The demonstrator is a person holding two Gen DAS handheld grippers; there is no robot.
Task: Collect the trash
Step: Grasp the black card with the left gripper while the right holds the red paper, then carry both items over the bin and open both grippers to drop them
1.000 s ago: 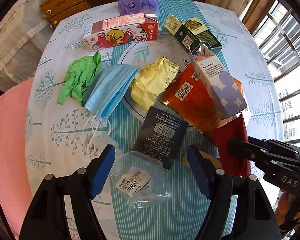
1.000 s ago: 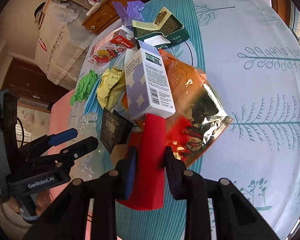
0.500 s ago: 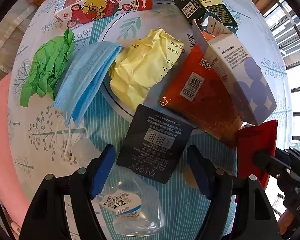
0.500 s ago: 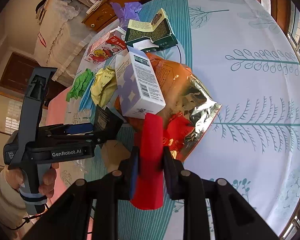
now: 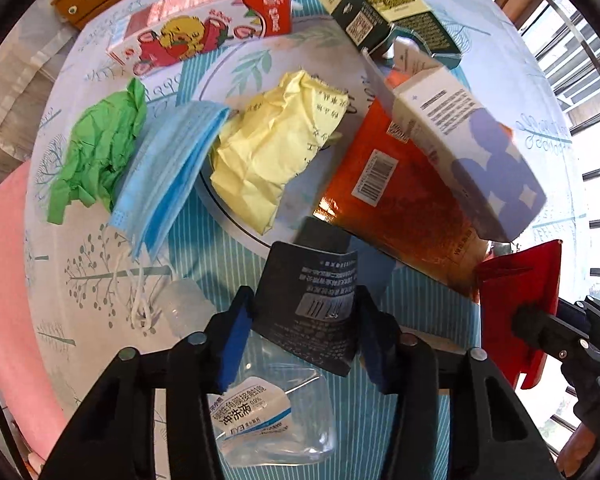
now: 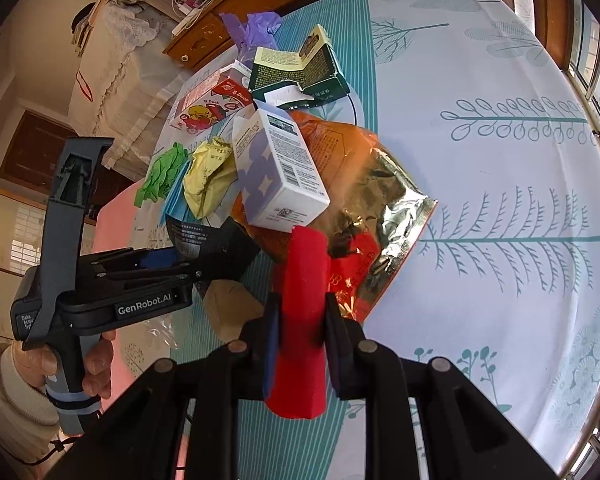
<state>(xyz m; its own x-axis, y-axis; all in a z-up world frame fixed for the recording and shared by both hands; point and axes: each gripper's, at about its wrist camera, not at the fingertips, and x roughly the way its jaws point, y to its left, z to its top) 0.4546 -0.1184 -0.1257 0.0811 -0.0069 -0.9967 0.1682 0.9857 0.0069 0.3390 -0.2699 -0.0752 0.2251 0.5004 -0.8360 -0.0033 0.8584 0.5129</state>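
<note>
Patterned tablecloth [image 6: 480, 208], wooden cabinet [image 6: 204, 36]

**Round table and its litter**

A round table [image 6: 500, 168] is covered by a white cloth printed with teal branches and a striped band. Laid directly on it are a green glove [image 5: 96, 152], a blue mask [image 5: 168, 172], yellow paper [image 5: 276, 152], a duck carton [image 5: 204, 32], a green box [image 5: 380, 16], an orange foil bag [image 5: 396, 200], a clear bottle [image 5: 268, 420], a purple glove [image 6: 252, 28] and brown card [image 6: 232, 308]. A white box [image 6: 276, 172] is propped on the bag.

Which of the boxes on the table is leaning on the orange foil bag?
The white box with purple shapes: it lies tilted on the orange foil bag. The other boxes lie apart from it.
</note>
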